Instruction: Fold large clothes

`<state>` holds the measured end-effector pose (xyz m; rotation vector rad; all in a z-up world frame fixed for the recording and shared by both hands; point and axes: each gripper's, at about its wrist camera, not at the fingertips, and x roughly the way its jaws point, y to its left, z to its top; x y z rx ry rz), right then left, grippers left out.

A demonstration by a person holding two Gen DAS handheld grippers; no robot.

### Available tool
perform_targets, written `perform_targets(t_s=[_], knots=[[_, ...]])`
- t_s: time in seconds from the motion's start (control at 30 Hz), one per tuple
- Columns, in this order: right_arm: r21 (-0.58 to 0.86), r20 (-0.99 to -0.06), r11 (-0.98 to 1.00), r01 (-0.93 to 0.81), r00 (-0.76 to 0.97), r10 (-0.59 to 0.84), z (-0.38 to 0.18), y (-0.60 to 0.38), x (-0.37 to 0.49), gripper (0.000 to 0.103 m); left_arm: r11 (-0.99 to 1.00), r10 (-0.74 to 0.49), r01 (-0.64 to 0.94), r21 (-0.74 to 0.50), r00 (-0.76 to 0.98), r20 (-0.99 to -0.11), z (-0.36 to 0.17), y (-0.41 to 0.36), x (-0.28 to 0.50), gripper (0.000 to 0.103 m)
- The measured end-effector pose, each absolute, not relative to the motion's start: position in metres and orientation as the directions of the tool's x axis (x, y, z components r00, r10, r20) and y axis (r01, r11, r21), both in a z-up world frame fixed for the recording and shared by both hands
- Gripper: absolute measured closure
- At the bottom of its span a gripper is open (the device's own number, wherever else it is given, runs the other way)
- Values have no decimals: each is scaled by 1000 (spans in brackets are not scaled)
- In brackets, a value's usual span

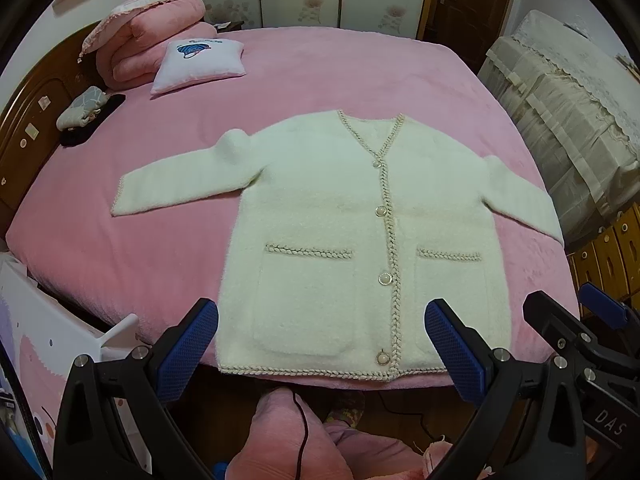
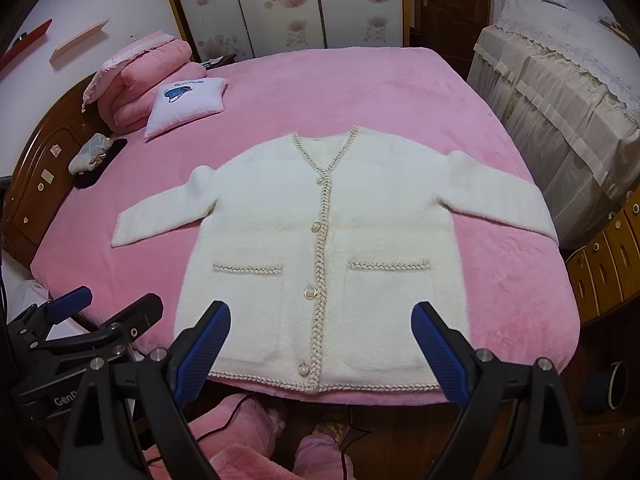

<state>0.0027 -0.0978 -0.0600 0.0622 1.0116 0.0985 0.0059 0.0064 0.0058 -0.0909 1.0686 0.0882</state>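
Observation:
A cream fuzzy cardigan (image 1: 320, 208) with braided trim, pearl buttons and two pockets lies flat and buttoned on the pink bed, sleeves spread out to both sides; it also shows in the right wrist view (image 2: 320, 220). My left gripper (image 1: 320, 344) is open and empty, held above the cardigan's hem near the bed's front edge. My right gripper (image 2: 320, 344) is open and empty over the same hem. The right gripper also shows at the right of the left wrist view (image 1: 576, 312), and the left gripper at the left of the right wrist view (image 2: 108, 308).
The pink bed (image 1: 360, 72) carries a white cushion (image 1: 200, 64), folded pink quilts (image 1: 152, 32) and a small grey bundle (image 1: 82, 108) at the far left. A lace-covered cabinet (image 2: 560, 100) and wooden drawers (image 2: 608, 264) stand to the right. Cables hang near the front edge.

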Motion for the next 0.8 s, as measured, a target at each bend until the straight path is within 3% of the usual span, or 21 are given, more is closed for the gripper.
perform_targets(t_s=[0.8], knots=[[90,-855,995,-43,509,99,-63,-100,1,11,993,32,-115,-23,459,-888,3,4,0,1]])
